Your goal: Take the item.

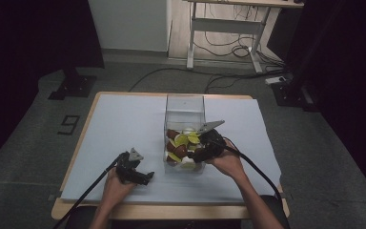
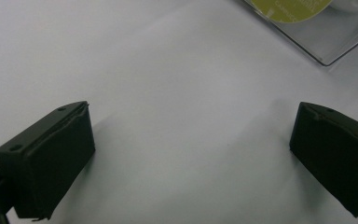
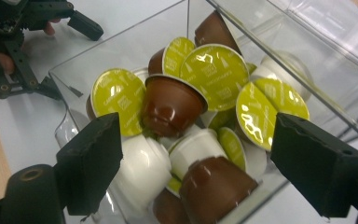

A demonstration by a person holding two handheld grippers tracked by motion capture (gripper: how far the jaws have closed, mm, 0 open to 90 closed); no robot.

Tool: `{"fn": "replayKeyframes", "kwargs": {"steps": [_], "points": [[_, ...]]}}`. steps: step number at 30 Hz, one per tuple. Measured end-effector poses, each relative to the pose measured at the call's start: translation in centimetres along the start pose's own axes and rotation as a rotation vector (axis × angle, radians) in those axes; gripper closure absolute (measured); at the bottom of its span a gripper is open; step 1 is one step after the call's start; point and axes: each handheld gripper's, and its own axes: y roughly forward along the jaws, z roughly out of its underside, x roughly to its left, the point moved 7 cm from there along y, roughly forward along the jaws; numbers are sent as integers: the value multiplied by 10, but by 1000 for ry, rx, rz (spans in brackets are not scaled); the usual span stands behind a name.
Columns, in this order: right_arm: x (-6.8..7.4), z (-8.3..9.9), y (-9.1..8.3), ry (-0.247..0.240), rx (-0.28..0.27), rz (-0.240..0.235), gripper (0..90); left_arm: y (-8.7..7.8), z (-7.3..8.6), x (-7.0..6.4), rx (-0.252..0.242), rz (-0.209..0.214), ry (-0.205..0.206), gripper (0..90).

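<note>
Right gripper view puts your right gripper [image 3: 196, 161] over the open top of the clear box [image 3: 121, 49], its jaws spread wide with nothing between them, and the coffee capsules [image 3: 172, 105] piled loosely below: brown and white cups, many with yellow-green foil lids, lying at all angles across the middle of the frame. The brown capsule [image 3: 214, 186] at the bottom centre sits nearest the jaws and looks like the likely pick. The risk, as I judge it, is the cup's shape and finish: these glossy, tapered bodies may squirt out sideways if you close on the slope rather than across the rim. Going in at this wide spread, you could also catch the white capsule [image 3: 142, 170] beside it, or jam a jaw against the box wall at the lower right. A hard push could slide or tip the box, since nothing holds it; in the high view your left gripper [image 1: 138, 175] rests on the table [image 1: 124, 119] at lower left, near the box but apart from it, jaws also open and empty. Steady the box if it starts to shift, and avoid denting the foil lids.
</note>
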Motion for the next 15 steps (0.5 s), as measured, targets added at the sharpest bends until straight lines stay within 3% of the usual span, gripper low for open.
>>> {"fn": "replayKeyframes", "kwargs": {"steps": [15], "points": [[9, -10, 25, -52, 35, -34, 216, 0, 0, 0, 0, -1, 0, 0]]}}
